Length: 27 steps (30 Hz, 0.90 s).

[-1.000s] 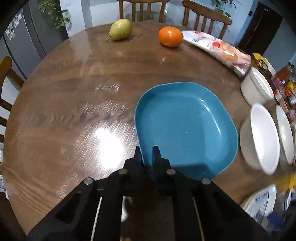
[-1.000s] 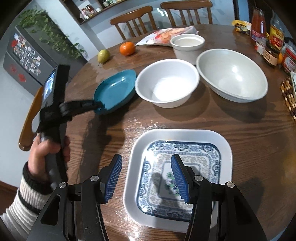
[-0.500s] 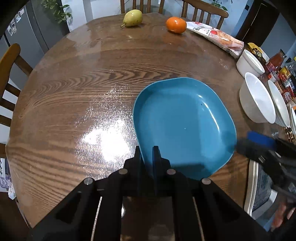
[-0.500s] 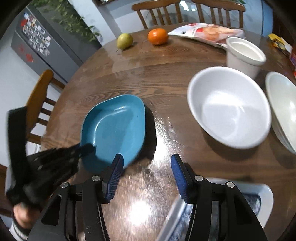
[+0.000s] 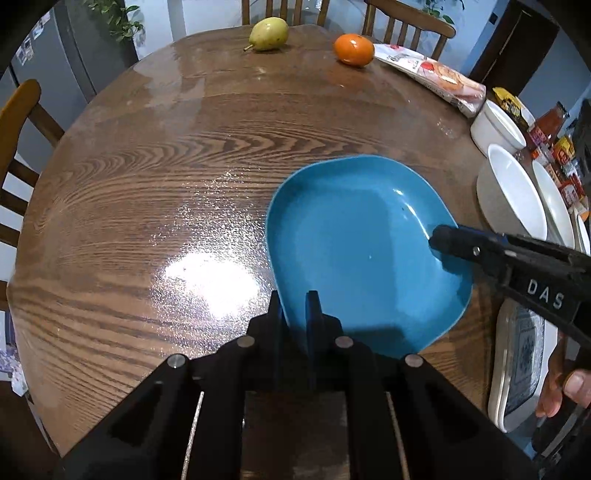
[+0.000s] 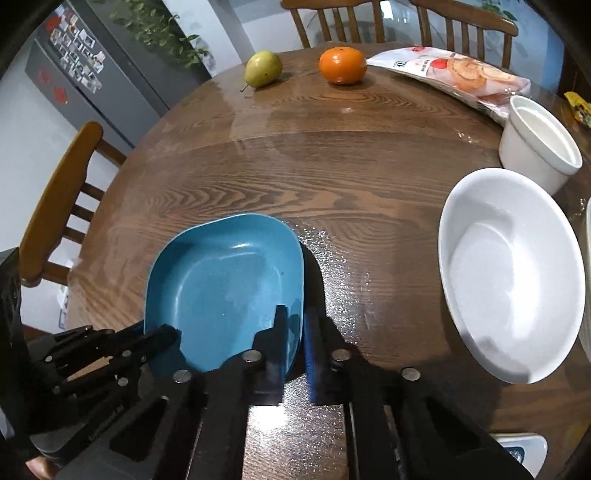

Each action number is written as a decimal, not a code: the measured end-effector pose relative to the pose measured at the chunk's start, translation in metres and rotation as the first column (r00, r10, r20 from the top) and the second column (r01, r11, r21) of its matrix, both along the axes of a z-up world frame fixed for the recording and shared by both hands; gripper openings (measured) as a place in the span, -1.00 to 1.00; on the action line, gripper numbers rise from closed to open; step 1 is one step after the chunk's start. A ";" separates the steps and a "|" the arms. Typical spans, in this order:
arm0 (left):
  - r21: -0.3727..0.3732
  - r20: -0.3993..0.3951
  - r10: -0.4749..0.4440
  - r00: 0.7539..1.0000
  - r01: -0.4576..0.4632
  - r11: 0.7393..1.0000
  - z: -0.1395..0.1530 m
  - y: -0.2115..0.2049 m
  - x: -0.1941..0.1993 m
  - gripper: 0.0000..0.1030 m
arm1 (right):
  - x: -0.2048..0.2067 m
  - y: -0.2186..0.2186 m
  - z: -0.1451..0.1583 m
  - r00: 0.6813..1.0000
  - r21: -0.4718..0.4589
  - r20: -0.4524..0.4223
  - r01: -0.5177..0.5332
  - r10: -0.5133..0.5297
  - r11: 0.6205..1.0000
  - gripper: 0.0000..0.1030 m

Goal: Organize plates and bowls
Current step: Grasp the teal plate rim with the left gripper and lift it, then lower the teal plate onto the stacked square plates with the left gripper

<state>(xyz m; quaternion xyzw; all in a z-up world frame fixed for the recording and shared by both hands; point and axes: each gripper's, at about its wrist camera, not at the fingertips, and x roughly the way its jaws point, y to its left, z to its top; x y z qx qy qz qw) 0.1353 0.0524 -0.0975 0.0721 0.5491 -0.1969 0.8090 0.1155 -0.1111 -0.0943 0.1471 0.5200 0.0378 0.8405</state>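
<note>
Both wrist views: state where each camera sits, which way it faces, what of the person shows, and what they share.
Left wrist: on the left hand-held gripper, facing down across the table; its fingers clamp the blue plate; fingertips show lower right.
Right wrist: on the right hand-held gripper, facing likewise, just closed on the plate's rim; no bare hand clearly seen.
Shared: plate, pear, orange, white bowl.

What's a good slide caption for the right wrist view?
Both grippers, right gripper and left gripper, clamp the teal square plate's rim.
</note>
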 end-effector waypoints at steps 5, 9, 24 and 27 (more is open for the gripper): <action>-0.030 -0.001 0.031 1.000 -0.031 0.999 0.000 0.002 0.002 -0.83 | -0.004 -0.003 -0.003 1.000 0.023 -0.004 0.000 0.000 1.000 -0.89; -0.038 0.008 0.039 0.999 -0.038 0.999 0.002 0.001 -0.002 -0.84 | -0.013 -0.003 -0.001 1.000 0.028 0.005 -0.006 0.005 1.000 -0.89; -0.047 0.122 0.014 0.992 -0.008 0.999 0.036 -0.014 -0.027 -0.83 | -0.052 -0.022 0.029 0.996 0.114 0.082 0.033 -0.042 0.993 -0.88; -0.048 0.139 0.001 0.990 0.006 0.999 0.043 -0.020 -0.033 -0.83 | -0.062 -0.028 0.036 0.993 0.124 0.101 0.045 -0.057 0.991 -0.88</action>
